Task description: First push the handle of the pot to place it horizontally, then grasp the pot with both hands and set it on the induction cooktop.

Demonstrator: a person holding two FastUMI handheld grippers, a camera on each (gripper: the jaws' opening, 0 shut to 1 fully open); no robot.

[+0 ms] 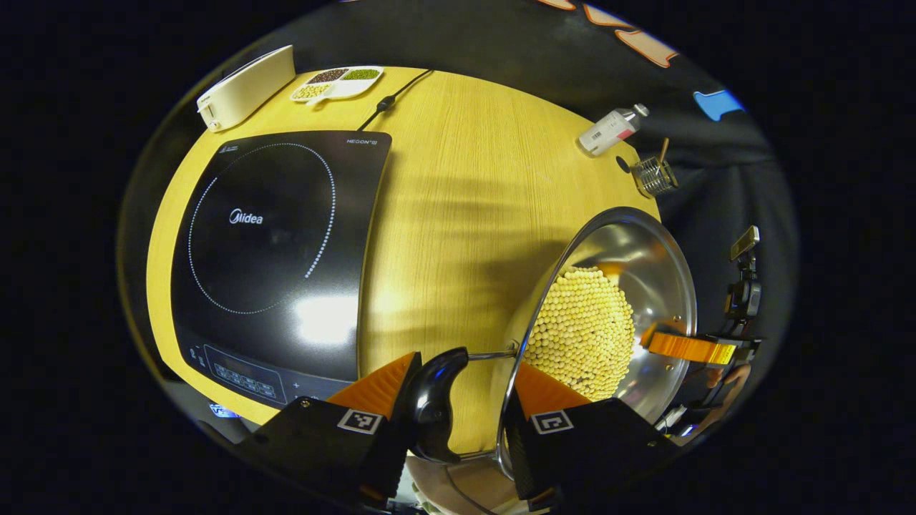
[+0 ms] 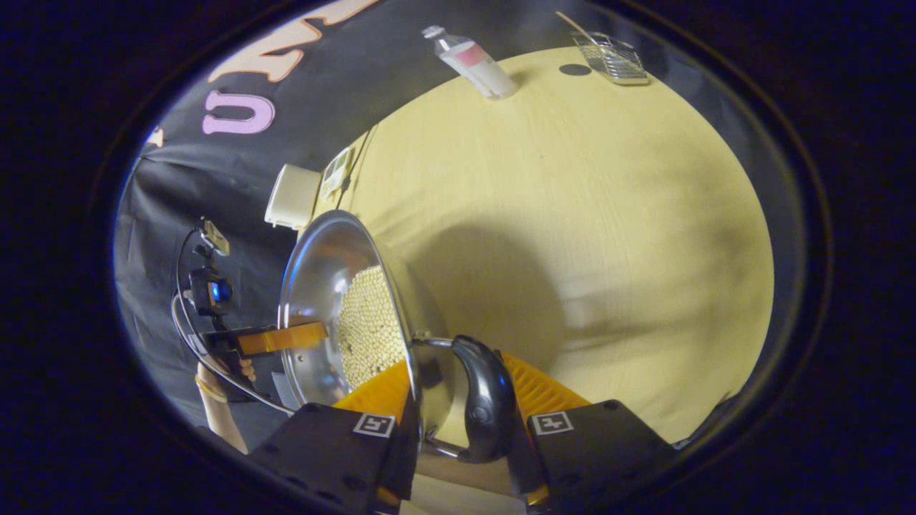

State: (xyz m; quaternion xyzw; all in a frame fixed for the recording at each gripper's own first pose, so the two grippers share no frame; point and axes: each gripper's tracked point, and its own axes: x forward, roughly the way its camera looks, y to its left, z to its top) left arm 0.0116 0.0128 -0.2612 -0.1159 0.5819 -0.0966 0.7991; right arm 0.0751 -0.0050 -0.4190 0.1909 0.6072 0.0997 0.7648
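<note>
A steel pot holding small pale yellow beans hangs tilted over the wooden table, to the right of the black induction cooktop. My left gripper is shut on one black pot handle, with one finger inside the rim. In the right gripper view the pot is at the left, and my right gripper is shut on the opposite black handle. Each view also has the other gripper at the pot's far rim, held by a hand.
A white box and a divided dish of beans lie behind the cooktop, whose power cord runs off the back edge. A bottle and a wire basket stand at the far right. The pot's shadow falls on the table.
</note>
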